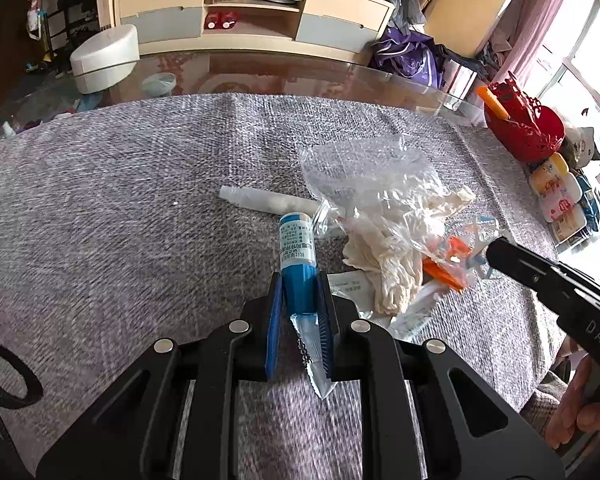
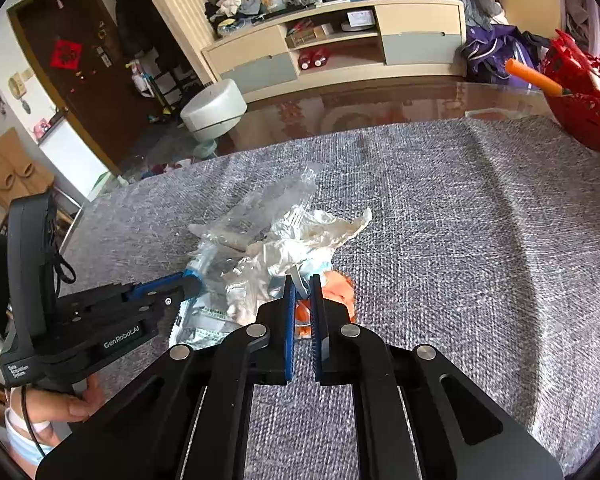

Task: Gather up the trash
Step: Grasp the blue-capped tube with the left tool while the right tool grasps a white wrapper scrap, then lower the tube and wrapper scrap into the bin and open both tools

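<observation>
1. Left wrist view: fingers of our left gripper are clamped on a blue tube; its crimped silver tail sticks back between them toward 6 o'clock and its capped end points to 12 o'clock.
2. At 12 o'clock from the cap, a white tube lies flat on the grey cloth covering the tabletop, touching the cap or just beside it.
3. At 2 o'clock from our fingers sits the trash pile: a clear plastic bag over a crumpled tissue, with an orange wrapper at its right edge.
4. From 4 o'clock our right gripper reaches in, its tip at the orange wrapper; we cannot tell its finger state from this view.
5. At 2 o'clock, at the cloth's far right edge, stands a red basket.
6. Right wrist view: fingers of our right gripper are drawn close together over the orange wrapper and thin clear plastic; we cannot tell whether the pads press on anything.
7. At 11 o'clock lie the tissue and plastic bag.
8. At 9 o'clock our left gripper holds the blue tube, mostly hidden.
</observation>
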A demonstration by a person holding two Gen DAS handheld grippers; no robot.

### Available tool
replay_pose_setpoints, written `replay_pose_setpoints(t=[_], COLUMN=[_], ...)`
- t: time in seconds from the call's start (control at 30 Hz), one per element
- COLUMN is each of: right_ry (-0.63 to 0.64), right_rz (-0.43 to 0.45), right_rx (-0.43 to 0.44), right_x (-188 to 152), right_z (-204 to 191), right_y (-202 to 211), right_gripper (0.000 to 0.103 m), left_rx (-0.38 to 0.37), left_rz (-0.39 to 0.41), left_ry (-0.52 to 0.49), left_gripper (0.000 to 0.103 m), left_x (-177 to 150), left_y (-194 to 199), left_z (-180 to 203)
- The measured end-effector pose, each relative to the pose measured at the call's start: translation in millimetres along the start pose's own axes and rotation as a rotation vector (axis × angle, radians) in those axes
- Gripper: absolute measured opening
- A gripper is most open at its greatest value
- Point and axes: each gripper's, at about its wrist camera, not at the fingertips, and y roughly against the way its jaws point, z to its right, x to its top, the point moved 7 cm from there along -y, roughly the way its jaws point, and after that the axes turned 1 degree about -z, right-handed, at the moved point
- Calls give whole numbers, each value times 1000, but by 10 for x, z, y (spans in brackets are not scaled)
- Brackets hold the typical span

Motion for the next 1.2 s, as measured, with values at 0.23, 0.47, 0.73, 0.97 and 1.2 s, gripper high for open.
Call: replay_pose_setpoints(t=[0.23,0.47,0.73,0.97,1.2], right_ry=[23,55,97,118,115], right_rz=[45,73,74,29,-63], right_rx=[7,19,4,6,18], right_x=[-51,-219,-617,-1107,-1706], right_z=[-165,-374,-560,-624,-631], right_y=[407,774,1140,1168,958], right_gripper=[8,8,8,8,8], left_rx=[7,-4,-30,-50,-55], left_rz=[59,112,133,84,19], left_ry=[0,-3,-17,-32,-14], left_gripper=[15,15,15,15,15], left_x=[-117,-355,-938,-1620,-2185], left_y=[523,1068,1528,1595,1431], left_z=[58,173,304,404,354])
